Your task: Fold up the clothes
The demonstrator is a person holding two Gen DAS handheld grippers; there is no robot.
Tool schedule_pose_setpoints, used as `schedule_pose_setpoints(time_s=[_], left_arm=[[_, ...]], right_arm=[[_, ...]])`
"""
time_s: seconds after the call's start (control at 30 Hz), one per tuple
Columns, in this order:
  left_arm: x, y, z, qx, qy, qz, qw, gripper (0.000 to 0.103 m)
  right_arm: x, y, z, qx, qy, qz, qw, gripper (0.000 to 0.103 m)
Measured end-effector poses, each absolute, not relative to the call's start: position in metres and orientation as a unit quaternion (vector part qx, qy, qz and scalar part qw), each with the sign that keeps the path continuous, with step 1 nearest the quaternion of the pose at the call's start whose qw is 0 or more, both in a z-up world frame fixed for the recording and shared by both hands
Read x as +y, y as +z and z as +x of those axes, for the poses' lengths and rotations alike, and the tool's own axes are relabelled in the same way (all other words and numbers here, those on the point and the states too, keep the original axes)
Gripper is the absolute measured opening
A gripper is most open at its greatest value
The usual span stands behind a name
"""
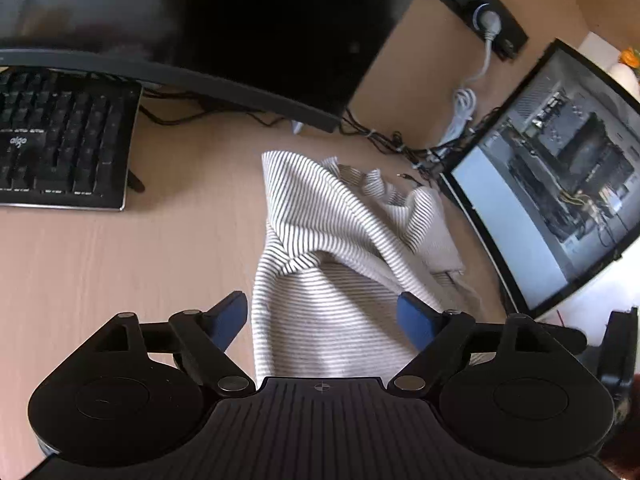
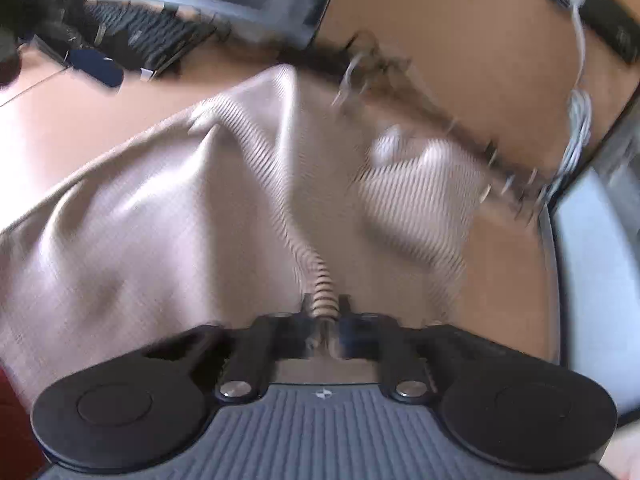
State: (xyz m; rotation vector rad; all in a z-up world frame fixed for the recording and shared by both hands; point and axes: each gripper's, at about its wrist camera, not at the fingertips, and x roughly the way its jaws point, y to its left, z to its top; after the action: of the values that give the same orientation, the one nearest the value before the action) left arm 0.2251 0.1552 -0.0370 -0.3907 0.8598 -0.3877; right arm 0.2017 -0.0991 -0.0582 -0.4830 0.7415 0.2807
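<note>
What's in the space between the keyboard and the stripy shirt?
Nothing: in the left wrist view, only bare desk lies between the keyboard and the striped shirt.

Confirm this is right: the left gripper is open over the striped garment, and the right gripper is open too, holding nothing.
Wrong about the right gripper: the right wrist view shows it shut on a bunched fold of the striped garment. The left gripper is open, as stated.

One striped garment, one keyboard, two monitors, two grippers
</note>
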Motion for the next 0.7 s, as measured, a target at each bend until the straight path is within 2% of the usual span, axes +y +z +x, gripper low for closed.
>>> schedule_pose_setpoints(time_s=[0.13, 0.23, 0.27, 0.33, 0.4, 0.53, 0.67, 0.7], left_arm=[[0.145, -0.040, 0.248, 0.414, -0.180, -0.190, 0.872, 0.090], [0.132, -0.043, 0.265, 0.416, -0.180, -0.192, 0.870, 0.090], [0.127, -0.043, 0.270, 0.417, -0.180, -0.188, 0.871, 0.090], [0.117, -0.044, 0.279, 0.417, -0.180, -0.175, 0.874, 0.090], [0.109, -0.047, 0.287, 0.418, -0.174, -0.160, 0.877, 0.091], [0.099, -0.055, 0.306, 0.428, -0.152, -0.142, 0.879, 0.091], [0.103, -0.064, 0.326, 0.441, -0.148, -0.160, 0.871, 0.091], [0.104, -0.067, 0.331, 0.444, -0.153, -0.172, 0.866, 0.091]], right_arm=[[-0.130, -0.016, 0.257, 0.293, 0.072, -0.238, 0.923, 0.009], [-0.154, -0.008, 0.295, 0.290, 0.025, -0.227, 0.929, 0.013], [-0.160, -0.008, 0.302, 0.294, 0.022, -0.211, 0.932, 0.019], [-0.170, -0.008, 0.315, 0.304, 0.020, -0.180, 0.935, 0.025], [-0.179, -0.013, 0.321, 0.320, 0.041, -0.146, 0.935, 0.049], [-0.189, -0.023, 0.329, 0.346, 0.057, -0.077, 0.933, 0.051], [-0.203, -0.025, 0.352, 0.374, 0.085, 0.028, 0.923, 0.070], [-0.205, -0.029, 0.360, 0.383, 0.086, 0.038, 0.919, 0.070]])
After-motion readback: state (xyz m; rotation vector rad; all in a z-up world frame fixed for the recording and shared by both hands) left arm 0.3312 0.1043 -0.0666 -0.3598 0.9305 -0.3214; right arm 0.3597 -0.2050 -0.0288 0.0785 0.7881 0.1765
